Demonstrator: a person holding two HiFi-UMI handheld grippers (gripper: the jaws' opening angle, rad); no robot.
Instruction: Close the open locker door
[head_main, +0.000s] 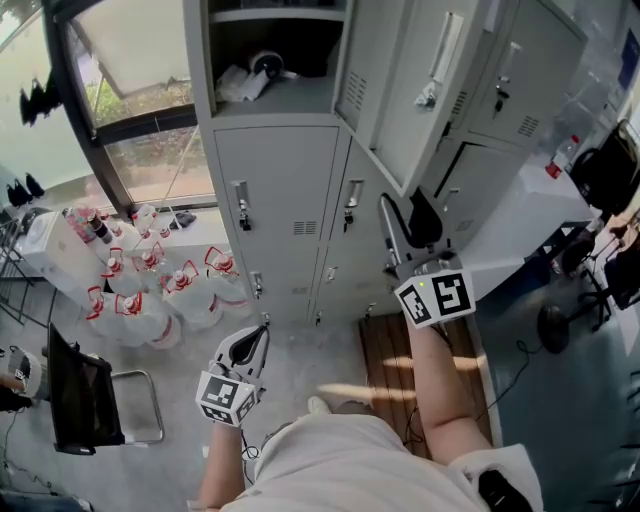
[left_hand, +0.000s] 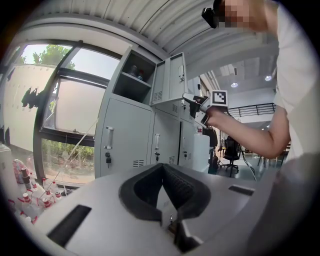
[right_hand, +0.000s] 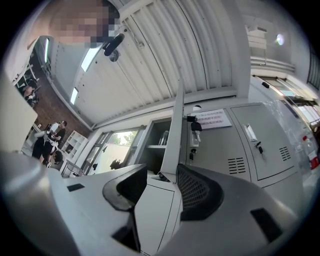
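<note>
The open locker door is grey with a handle and lock, and swings out from the top compartment toward me. My right gripper is raised at the door's lower edge. In the right gripper view the thin door edge stands between the wide-apart jaws of this gripper, and the pads do not press it. My left gripper hangs low in front of the bottom lockers, shut and empty. The left gripper view shows its closed jaws, the door and the right gripper.
Closed grey lockers stand below and to the right of the open one. Several water jugs stand on the floor by the window at left. A black chair is at lower left, and a wooden board lies by my feet.
</note>
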